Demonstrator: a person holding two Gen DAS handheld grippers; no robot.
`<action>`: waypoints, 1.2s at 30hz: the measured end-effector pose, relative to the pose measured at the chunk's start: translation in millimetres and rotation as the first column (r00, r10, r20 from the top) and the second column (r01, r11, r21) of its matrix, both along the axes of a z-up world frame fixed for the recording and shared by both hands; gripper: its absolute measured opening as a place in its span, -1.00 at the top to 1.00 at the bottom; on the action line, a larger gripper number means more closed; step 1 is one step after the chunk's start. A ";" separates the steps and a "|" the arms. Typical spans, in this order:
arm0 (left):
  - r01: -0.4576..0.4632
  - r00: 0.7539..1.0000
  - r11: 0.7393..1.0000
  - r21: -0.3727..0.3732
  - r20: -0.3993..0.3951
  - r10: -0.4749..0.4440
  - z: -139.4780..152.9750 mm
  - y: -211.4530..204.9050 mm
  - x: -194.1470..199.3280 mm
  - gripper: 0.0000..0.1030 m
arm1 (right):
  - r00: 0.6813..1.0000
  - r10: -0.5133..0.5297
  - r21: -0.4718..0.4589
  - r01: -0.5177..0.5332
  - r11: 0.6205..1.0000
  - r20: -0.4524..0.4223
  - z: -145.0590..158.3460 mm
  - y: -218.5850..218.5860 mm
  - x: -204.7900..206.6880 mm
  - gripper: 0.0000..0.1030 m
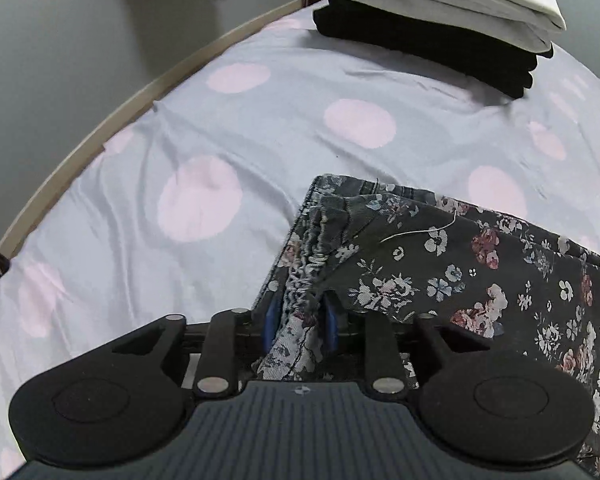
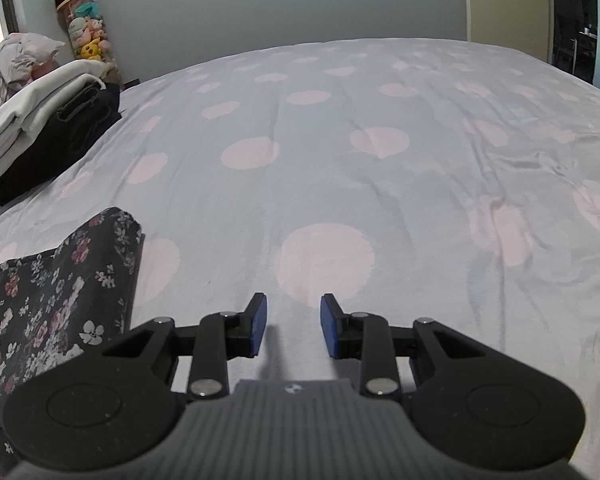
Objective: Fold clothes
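A dark floral garment (image 1: 420, 264) lies folded on the bed, its gathered elastic waistband running toward the camera in the left wrist view. My left gripper (image 1: 299, 320) stands over that waistband edge. The bunched fabric lies between the blue pads (image 1: 269, 320), which stand a little apart from it and do not clamp it. In the right wrist view the same garment (image 2: 52, 288) sits at the lower left. My right gripper (image 2: 293, 320) hovers over bare sheet to its right, open with nothing between its fingers.
The bed sheet (image 2: 340, 160) is pale lilac with pink dots. A stack of folded black and white clothes (image 1: 440, 28) (image 2: 48, 132) stands near the bed's far corner. The bed's wooden edge (image 1: 100, 128) meets a grey wall. Plush toys (image 2: 86, 36) and a pillow (image 2: 20, 60) lie beyond.
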State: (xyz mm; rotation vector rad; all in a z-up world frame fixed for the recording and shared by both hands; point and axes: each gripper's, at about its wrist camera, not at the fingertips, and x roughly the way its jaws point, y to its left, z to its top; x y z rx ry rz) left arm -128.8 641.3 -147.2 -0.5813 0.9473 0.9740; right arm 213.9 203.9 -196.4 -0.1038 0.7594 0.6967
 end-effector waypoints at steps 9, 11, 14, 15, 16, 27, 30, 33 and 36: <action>-0.097 0.995 0.980 0.176 -0.011 0.100 39.4 -63.9 15.2 0.09 | 0.989 0.121 0.075 -0.127 0.989 0.079 16.0 5.8 -25.2 0.69; -0.059 0.998 0.989 0.133 0.032 0.055 45.8 -80.9 29.9 0.11 | 0.981 0.162 0.084 -0.171 0.982 0.108 20.1 9.3 -33.8 0.82; -0.008 0.994 0.998 0.065 0.105 0.001 51.8 -103.7 55.6 0.11 | 0.964 0.241 0.081 -0.250 0.965 0.115 28.2 23.0 -45.0 0.87; 0.008 0.991 0.999 0.046 0.130 -0.014 50.9 -110.8 65.5 0.11 | 0.956 0.266 0.072 -0.277 0.958 0.127 31.4 29.3 -50.1 0.88; 0.022 0.988 0.999 0.029 0.151 -0.026 48.4 -116.9 75.1 0.11 | 0.947 0.288 0.053 -0.298 0.953 0.139 33.5 37.7 -54.7 0.88; 0.048 0.992 0.999 -0.006 0.120 -0.047 -13.2 -110.1 106.4 0.28 | 0.870 0.462 -0.074 -0.456 0.887 0.171 22.5 130.8 -64.4 0.88; 0.039 0.989 0.999 -0.024 0.141 -0.035 -21.7 -98.9 104.4 0.29 | 0.877 0.448 -0.140 -0.428 0.893 0.174 12.2 147.5 -54.5 0.89; 0.065 0.990 0.998 0.003 0.125 -0.064 -24.5 -100.7 108.0 0.29 | 0.900 0.408 -0.233 -0.369 0.900 0.153 -6.3 154.6 -38.9 0.99; 0.081 0.990 0.997 0.018 0.113 -0.083 -26.2 -102.0 110.5 0.29 | 0.915 0.377 -0.272 -0.330 0.904 0.143 -20.2 150.5 -21.5 1.00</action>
